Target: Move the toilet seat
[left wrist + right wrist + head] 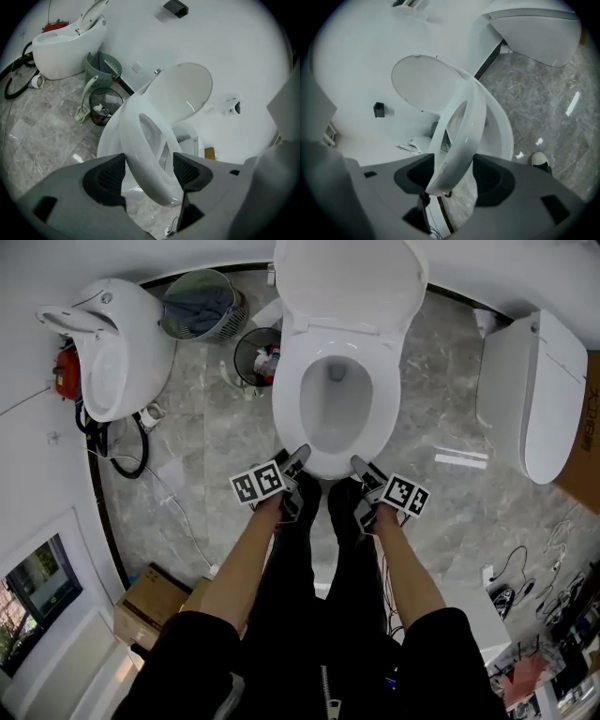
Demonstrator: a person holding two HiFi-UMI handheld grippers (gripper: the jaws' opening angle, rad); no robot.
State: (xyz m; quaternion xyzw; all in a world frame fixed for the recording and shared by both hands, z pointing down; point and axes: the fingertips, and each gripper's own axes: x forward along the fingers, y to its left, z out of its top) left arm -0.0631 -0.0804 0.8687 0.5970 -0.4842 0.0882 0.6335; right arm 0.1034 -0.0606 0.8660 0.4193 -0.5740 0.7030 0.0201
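Note:
A white toilet stands with its lid (349,282) tipped up against the wall. The toilet seat (287,399) is a white ring over the bowl. In both gripper views its front is lifted clear of the bowl rim. My left gripper (296,461) is at the front left of the ring, my right gripper (364,468) at the front right. In the left gripper view the seat (136,140) runs between the dark pads of my left gripper (149,164), which is shut on it. In the right gripper view my right gripper (453,166) is likewise shut on the seat (464,136).
A second white toilet (117,343) lies at the left with black hoses (122,451) beside it, a third (534,399) at the right. A green basket (199,304) and a black wire bin (255,354) stand left of the bowl. Cardboard boxes (150,601) sit at the lower left.

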